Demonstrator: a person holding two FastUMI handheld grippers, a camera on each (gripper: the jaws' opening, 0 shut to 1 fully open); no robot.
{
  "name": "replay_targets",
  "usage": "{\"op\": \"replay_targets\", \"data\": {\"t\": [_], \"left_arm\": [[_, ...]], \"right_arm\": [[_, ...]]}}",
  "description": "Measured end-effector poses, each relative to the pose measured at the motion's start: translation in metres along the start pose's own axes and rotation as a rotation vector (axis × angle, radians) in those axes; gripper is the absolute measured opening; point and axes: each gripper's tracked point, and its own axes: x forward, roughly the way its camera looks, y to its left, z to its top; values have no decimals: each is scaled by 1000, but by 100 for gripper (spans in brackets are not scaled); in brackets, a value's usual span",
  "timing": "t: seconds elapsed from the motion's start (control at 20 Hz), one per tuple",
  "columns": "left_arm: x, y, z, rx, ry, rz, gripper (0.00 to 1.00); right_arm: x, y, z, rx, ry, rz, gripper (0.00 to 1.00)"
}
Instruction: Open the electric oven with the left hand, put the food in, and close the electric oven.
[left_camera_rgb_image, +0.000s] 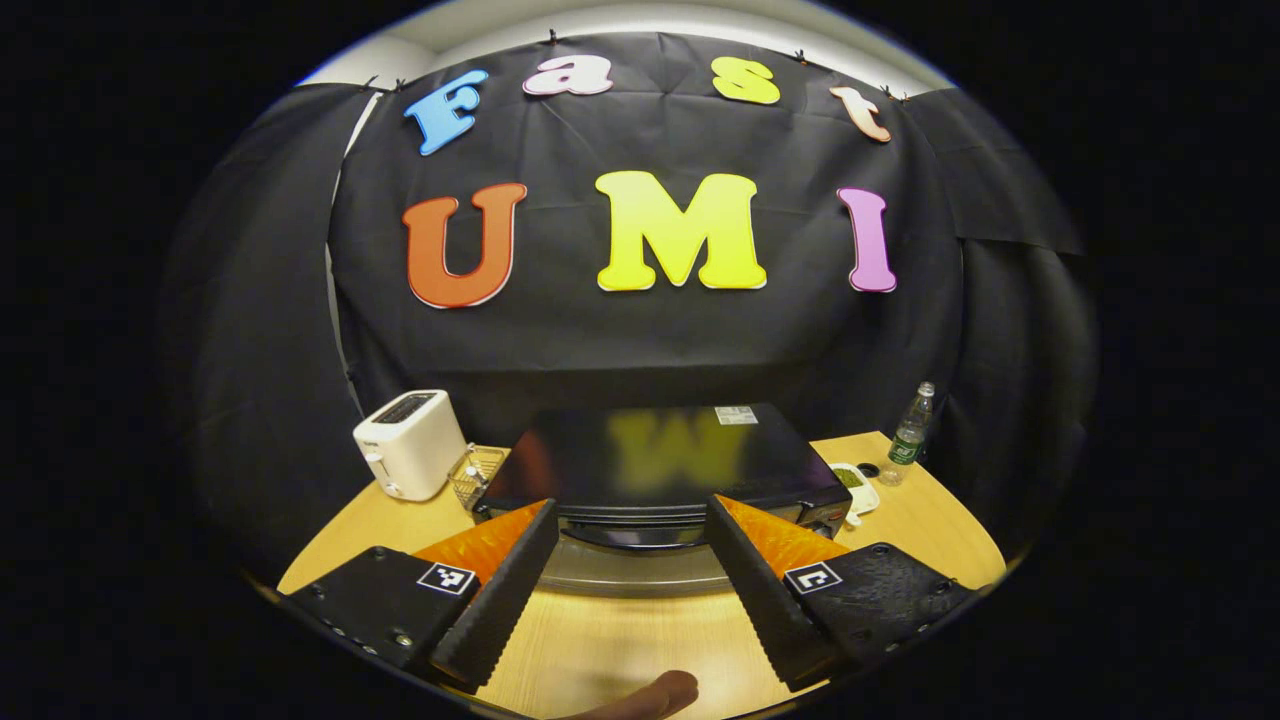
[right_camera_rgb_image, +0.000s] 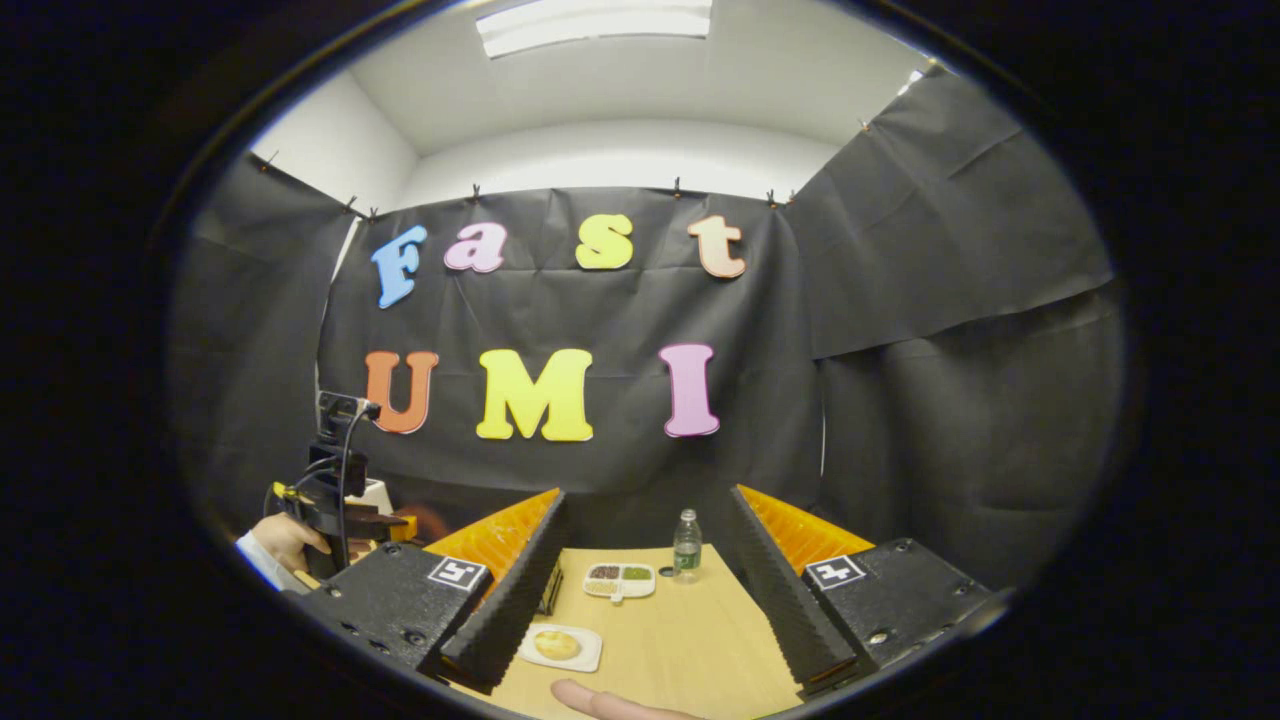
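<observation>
Lighting bright and even, from a ceiling light panel (right_camera_rgb_image: 596, 24) at the top of the right gripper view; glare on the glossy electric oven (left_camera_rgb_image: 655, 462) top; strong fisheye bending at edges; focus mostly sharp, soft at lower edge.

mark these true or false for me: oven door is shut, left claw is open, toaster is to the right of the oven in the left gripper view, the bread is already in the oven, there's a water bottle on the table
1. The oven door is shut: true, the door looks closed, with its handle just ahead of the left claw.
2. The left claw is open: true, its fingers stand wide apart with nothing between them.
3. The toaster is to the right of the oven in the left gripper view: false, it stands to the oven's left.
4. The bread is already in the oven: false, the bread lies on a white plate on the table in front of the right claw.
5. A water bottle stands on the table: true.
</observation>
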Motion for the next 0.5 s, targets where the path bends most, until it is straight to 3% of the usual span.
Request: {"op": "replay_targets", "data": {"t": [0.5], "left_arm": [[49, 1, -38, 12, 131, 19, 96]], "right_arm": [[-2, -9, -1, -9, 1, -10, 97]]}}
